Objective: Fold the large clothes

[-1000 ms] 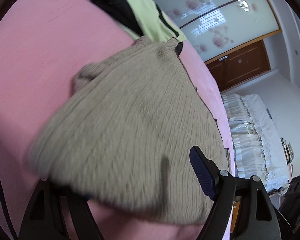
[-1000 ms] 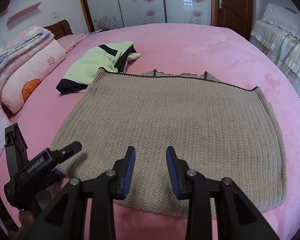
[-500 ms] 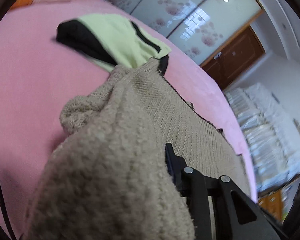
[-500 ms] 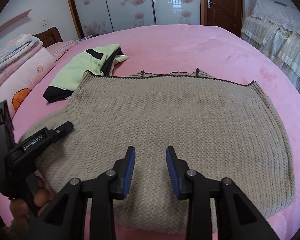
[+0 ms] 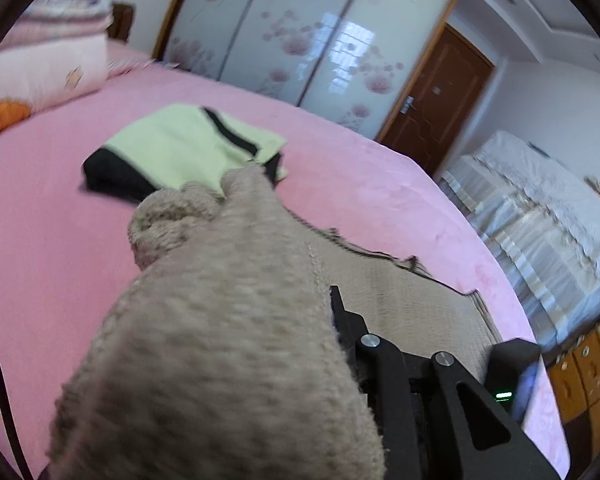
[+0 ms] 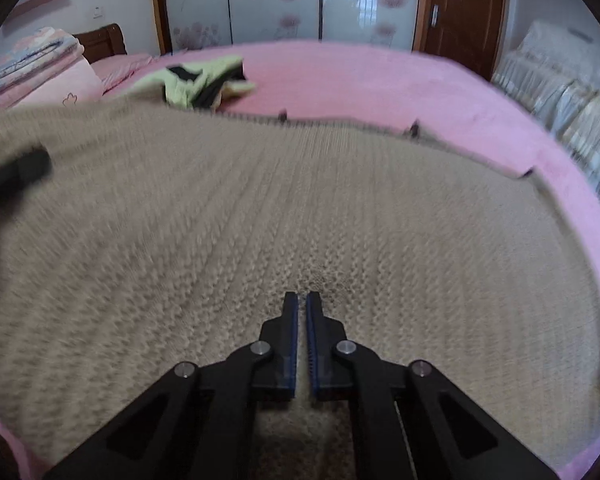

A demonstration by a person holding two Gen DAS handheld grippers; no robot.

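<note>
A large beige knit sweater [image 6: 300,208] lies spread on the pink bed [image 6: 360,76]. My left gripper [image 5: 332,320] is shut on the sweater's near left corner [image 5: 228,320] and lifts it; the bunched knit covers the left finger. It shows as a dark shape at the left edge of the right wrist view [image 6: 16,172]. My right gripper [image 6: 302,304] is shut, its tips low over the sweater's near middle, with no cloth visible between the pads.
A folded light-green and black garment [image 5: 180,148] [image 6: 204,80] lies on the bed beyond the sweater. Pillows and folded quilts [image 5: 48,60] sit at the far left. A white-covered bed [image 5: 540,208], wardrobe doors and a brown door stand behind.
My left gripper has closed on the sweater's left corner and raised it, tilting up. My right gripper has closed and moved forward and down over the sweater.
</note>
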